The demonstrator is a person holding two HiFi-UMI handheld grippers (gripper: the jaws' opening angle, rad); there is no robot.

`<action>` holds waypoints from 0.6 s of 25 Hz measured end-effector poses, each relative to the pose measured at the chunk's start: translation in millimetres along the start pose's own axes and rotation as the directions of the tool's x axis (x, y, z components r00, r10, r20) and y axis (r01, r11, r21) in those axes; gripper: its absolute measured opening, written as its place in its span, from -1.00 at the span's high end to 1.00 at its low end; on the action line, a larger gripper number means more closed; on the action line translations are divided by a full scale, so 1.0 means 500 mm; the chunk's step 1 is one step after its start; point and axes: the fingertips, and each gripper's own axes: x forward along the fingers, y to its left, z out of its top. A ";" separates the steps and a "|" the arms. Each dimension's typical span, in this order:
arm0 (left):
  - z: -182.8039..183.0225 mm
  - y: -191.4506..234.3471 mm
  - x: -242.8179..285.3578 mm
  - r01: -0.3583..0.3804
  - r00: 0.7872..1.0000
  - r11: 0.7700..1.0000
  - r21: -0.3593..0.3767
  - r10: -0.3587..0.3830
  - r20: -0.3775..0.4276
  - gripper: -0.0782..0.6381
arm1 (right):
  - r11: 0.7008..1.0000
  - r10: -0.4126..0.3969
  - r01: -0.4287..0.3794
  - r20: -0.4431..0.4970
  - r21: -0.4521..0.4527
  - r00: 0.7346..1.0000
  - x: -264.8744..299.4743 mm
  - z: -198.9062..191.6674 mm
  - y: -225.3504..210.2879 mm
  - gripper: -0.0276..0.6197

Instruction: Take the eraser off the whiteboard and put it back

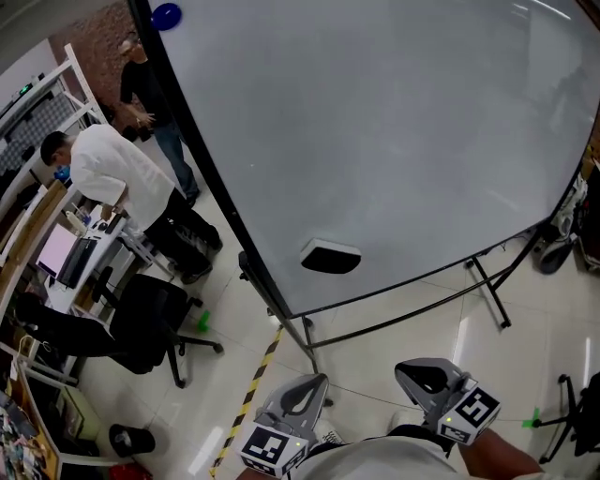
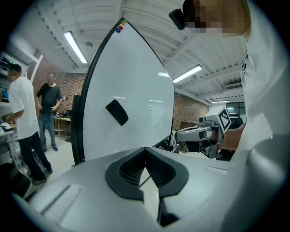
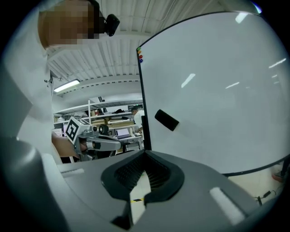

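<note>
A black eraser (image 1: 330, 256) clings to the lower part of the big whiteboard (image 1: 394, 112), well ahead of both grippers and untouched. It also shows as a dark slab, the eraser (image 2: 117, 112) in the left gripper view and the eraser (image 3: 166, 120) in the right gripper view. My left gripper (image 1: 317, 380) and right gripper (image 1: 405, 367) hover side by side close to my body, pointing toward the board. In their own views the left gripper (image 2: 145, 150) and the right gripper (image 3: 145, 153) have tips meeting with nothing between them.
The board's metal stand legs (image 1: 487, 281) spread over the tiled floor. Yellow-black floor tape (image 1: 251, 394) runs beside the stand. At left are two people (image 1: 112, 169), a desk (image 1: 66, 253) and a black office chair (image 1: 155, 323). A blue magnet (image 1: 167, 14) sits at the board's top corner.
</note>
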 end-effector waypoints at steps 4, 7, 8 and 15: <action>0.008 -0.048 0.008 -0.056 0.998 0.996 -0.063 0.058 0.023 0.73 | 0.997 0.073 -0.073 -0.019 -0.025 0.997 -0.033 0.002 -0.014 0.91; 0.022 -0.090 0.033 -0.092 0.995 0.994 -0.064 0.095 0.044 0.73 | 0.992 0.118 -0.118 -0.021 -0.040 0.993 -0.067 0.004 -0.043 0.91; 0.024 -0.103 0.037 -0.112 0.993 0.992 -0.060 0.114 0.042 0.73 | 0.990 0.132 -0.133 -0.018 -0.040 0.991 -0.077 0.004 -0.048 0.91; -0.019 -0.165 0.041 -0.202 0.979 0.977 -0.060 0.203 0.010 0.73 | 0.979 0.198 -0.199 -0.030 -0.036 0.980 -0.135 -0.011 -0.077 0.91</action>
